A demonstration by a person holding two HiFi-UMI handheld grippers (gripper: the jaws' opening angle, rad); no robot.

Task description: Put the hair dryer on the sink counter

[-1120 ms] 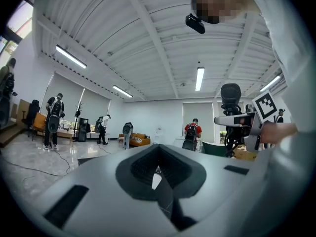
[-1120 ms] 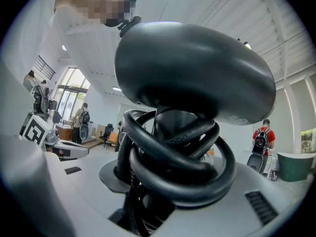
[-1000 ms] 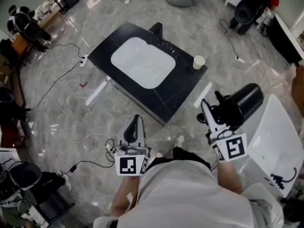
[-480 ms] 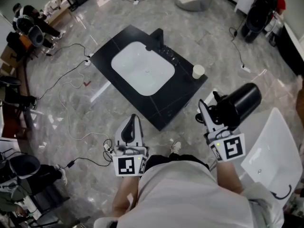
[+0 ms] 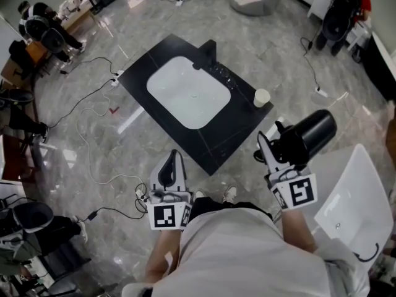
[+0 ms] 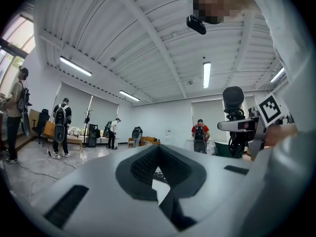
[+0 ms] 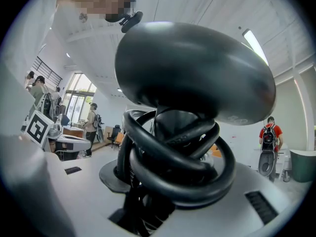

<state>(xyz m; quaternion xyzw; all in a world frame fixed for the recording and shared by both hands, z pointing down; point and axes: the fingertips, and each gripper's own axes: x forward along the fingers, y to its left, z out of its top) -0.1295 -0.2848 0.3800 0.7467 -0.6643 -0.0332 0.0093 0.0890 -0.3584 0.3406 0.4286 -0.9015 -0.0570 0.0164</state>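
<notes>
Black hair dryer (image 5: 312, 132) clamped in right gripper (image 5: 271, 143) fingers; left gripper (image 5: 176, 157) fingers closed, empty

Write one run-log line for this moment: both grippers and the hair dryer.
right gripper: shut on hair dryer | left gripper: shut, empty | hair dryer: not yet on sink counter

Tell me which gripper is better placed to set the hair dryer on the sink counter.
Right. The right gripper is clamped on the hair dryer, with the cord looped round its handle, beside the sink counter. The left gripper is shut and empty.
</notes>
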